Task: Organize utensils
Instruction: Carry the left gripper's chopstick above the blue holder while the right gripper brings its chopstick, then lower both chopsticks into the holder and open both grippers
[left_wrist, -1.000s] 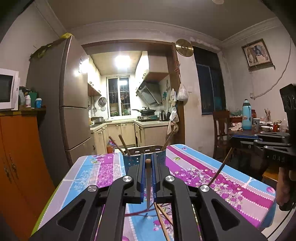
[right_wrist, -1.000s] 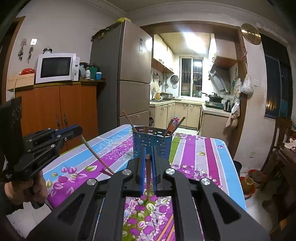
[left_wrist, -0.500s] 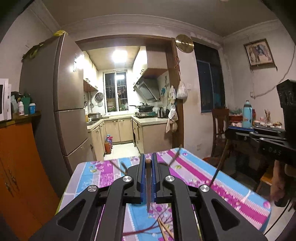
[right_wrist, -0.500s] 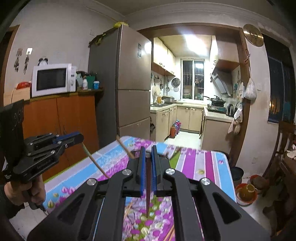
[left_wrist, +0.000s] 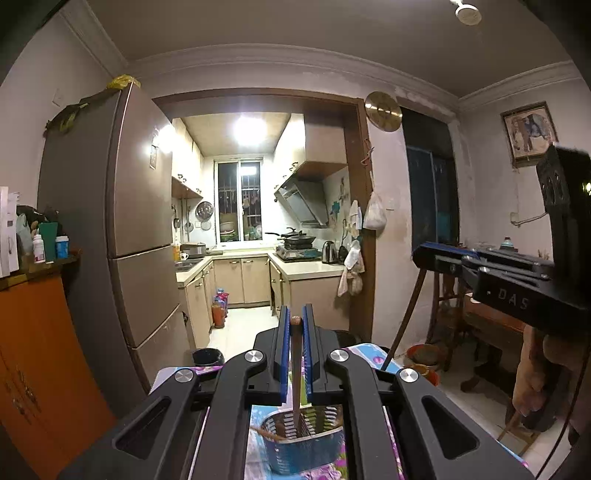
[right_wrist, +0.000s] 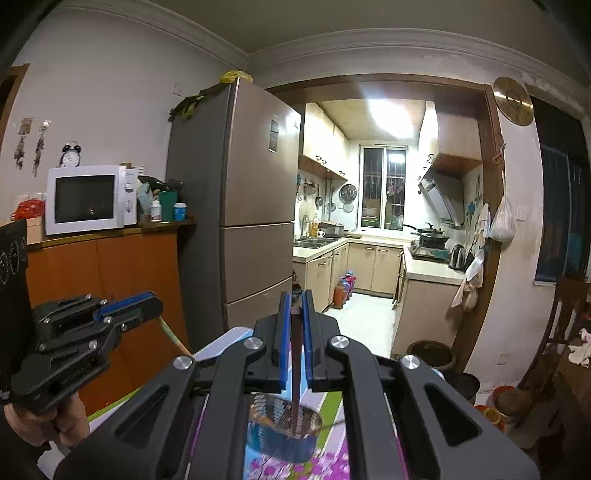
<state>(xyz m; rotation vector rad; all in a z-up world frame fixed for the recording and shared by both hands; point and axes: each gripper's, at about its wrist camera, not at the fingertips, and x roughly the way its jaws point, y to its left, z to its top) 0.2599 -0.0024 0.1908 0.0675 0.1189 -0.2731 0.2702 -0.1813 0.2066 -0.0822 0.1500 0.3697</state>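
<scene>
Brown wooden chopsticks, one (left_wrist: 296, 363) clamped upright in the left gripper (left_wrist: 295, 325) and one (right_wrist: 295, 365) in the right gripper (right_wrist: 294, 301), hang above the blue perforated utensil basket (left_wrist: 306, 448) on the floral tablecloth (right_wrist: 266, 469).

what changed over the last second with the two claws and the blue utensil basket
Both claws rose: the left claw and right claw now look down into the blue perforated utensil basket, which a second ago stood ahead of them on the floral tablecloth. Unchanged: each claw stays shut on a brown wooden chopstick.
</scene>
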